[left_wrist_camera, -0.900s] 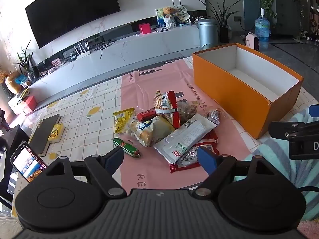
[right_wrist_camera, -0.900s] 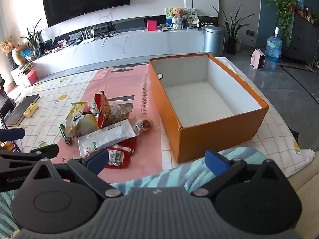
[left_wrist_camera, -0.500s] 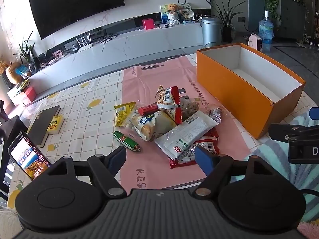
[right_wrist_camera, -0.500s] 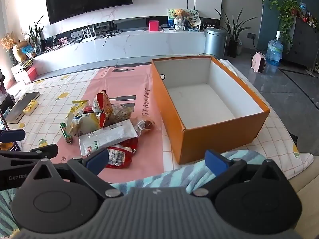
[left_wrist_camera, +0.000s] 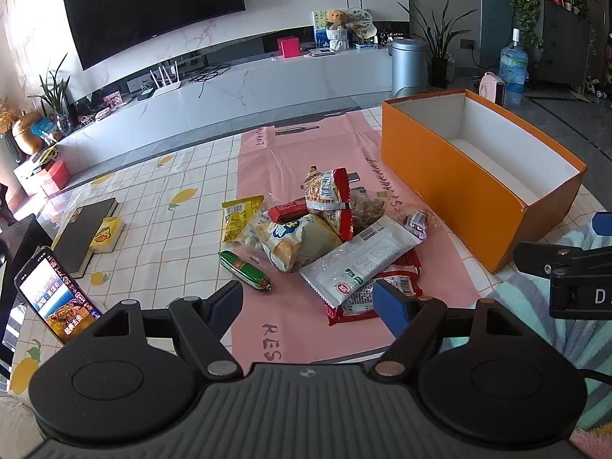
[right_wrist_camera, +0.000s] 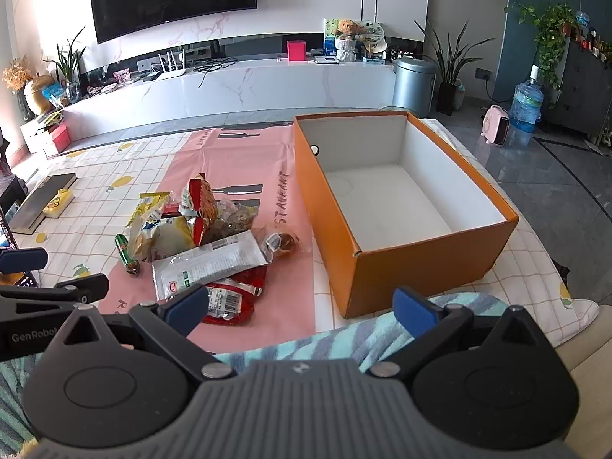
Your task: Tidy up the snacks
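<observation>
A heap of snack packets [left_wrist_camera: 325, 237] lies on the pink mat [left_wrist_camera: 298, 153]: a long white packet [left_wrist_camera: 359, 260], a red packet [left_wrist_camera: 367, 298] under it, a green sausage [left_wrist_camera: 244, 271], a yellow sachet [left_wrist_camera: 239, 216]. To its right stands an orange box [left_wrist_camera: 455, 183], white and bare inside. My left gripper [left_wrist_camera: 310, 302] hangs open above the near edge of the heap, holding nothing. In the right wrist view the heap [right_wrist_camera: 202, 241] sits left of the box [right_wrist_camera: 401, 264]; my right gripper [right_wrist_camera: 300, 310] is open and bare before the box's near corner.
A phone [left_wrist_camera: 53, 294] leans at the table's left edge, beside a dark book [left_wrist_camera: 84, 233] and a yellow pack [left_wrist_camera: 107, 233]. A striped teal cloth [right_wrist_camera: 344, 336] covers the near edge. A white TV bench [left_wrist_camera: 229, 91] runs behind the table.
Both views have shifted slightly: the heap and box sit a little higher and more level in the left wrist view. Nothing on the table has moved; both grippers stay open.
</observation>
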Tool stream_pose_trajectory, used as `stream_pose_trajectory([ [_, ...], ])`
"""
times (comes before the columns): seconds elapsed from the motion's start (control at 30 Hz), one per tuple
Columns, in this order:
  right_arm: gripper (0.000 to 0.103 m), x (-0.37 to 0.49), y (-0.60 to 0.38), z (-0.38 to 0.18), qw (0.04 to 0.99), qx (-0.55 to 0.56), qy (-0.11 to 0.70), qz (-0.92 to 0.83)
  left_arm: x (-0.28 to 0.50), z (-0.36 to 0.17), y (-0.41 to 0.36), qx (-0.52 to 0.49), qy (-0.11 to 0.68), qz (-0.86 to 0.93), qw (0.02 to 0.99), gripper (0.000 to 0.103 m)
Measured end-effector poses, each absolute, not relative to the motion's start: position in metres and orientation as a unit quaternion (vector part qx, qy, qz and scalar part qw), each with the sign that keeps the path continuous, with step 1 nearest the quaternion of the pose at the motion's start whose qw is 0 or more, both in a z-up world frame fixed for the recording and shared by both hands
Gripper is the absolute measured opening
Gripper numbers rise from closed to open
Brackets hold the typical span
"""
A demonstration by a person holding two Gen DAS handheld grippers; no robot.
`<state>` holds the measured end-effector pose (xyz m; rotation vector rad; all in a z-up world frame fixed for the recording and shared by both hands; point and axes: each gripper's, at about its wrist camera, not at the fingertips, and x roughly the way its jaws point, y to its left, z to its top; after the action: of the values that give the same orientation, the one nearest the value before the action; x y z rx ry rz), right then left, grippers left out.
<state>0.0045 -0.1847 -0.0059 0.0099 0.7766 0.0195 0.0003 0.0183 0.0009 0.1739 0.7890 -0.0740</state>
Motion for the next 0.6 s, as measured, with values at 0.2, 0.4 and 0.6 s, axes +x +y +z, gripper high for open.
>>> stream_pose_trajectory([
  [0.2, 0.099, 0.0027, -0.1823, -0.0037, 0.927, 0.001, 0.375, 0.007, -0.0002, 0.0011, 0.0168, 0.086, 0.383, -0.035, 0.919, 0.091],
  [0.4, 0.099, 0.0024, -0.1826, -0.0036, 0.927, 0.002, 0.375, 0.005, -0.0001, 0.0016, 0.0168, 0.086, 0.383, -0.034, 0.919, 0.091],
  [0.6, 0.099, 0.0027, -0.1824, -0.0030, 0.927, 0.001, 0.375, 0.003, -0.0009, 0.0036, 0.0166, 0.085, 0.381, -0.034, 0.920, 0.091],
])
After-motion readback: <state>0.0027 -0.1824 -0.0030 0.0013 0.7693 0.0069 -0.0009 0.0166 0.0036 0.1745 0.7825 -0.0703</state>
